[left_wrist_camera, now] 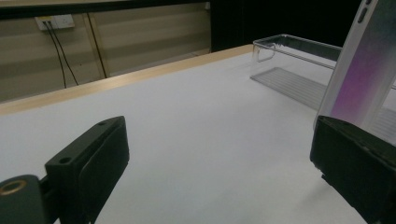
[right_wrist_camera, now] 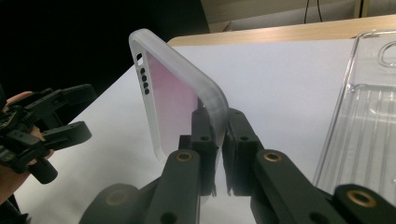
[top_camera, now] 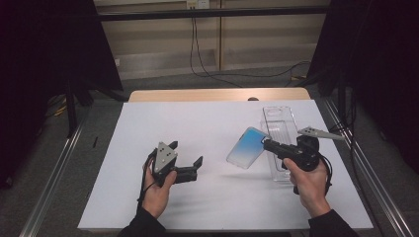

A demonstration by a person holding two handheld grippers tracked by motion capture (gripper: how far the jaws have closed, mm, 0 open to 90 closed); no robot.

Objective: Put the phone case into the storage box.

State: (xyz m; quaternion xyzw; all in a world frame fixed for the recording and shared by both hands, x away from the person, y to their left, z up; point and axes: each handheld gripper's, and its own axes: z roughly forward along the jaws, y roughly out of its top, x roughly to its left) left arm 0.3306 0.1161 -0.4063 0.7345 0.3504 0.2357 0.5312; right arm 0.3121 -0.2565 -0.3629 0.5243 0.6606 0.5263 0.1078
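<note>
Right gripper (top_camera: pixel 267 143) is pinching the phone case (top_camera: pixel 247 147) by one edge, jaws pressed tight on its frosted rim; in the right gripper view the case (right_wrist_camera: pixel 175 100) stands up out of the grip, tilted, button holes on the side facing the other hand; pinkish tint on its inner face. Case sits lifted off the white table cover (top_camera: pixel 197 123), just left of the clear plastic tray (top_camera: pixel 279 128) (tray lies flat beside the right gripper, on its far side from the left one). Left gripper (top_camera: pixel 190 163) is spread wide, nothing btwn its jaws, low over the sheet, jaws pointing twd the case; in the left gripper view the case (left_wrist_camera: pixel 364 60) rises just past one jaw, apart from it; tray (left_wrist_camera: pixel 299 56) is beyond.
</note>
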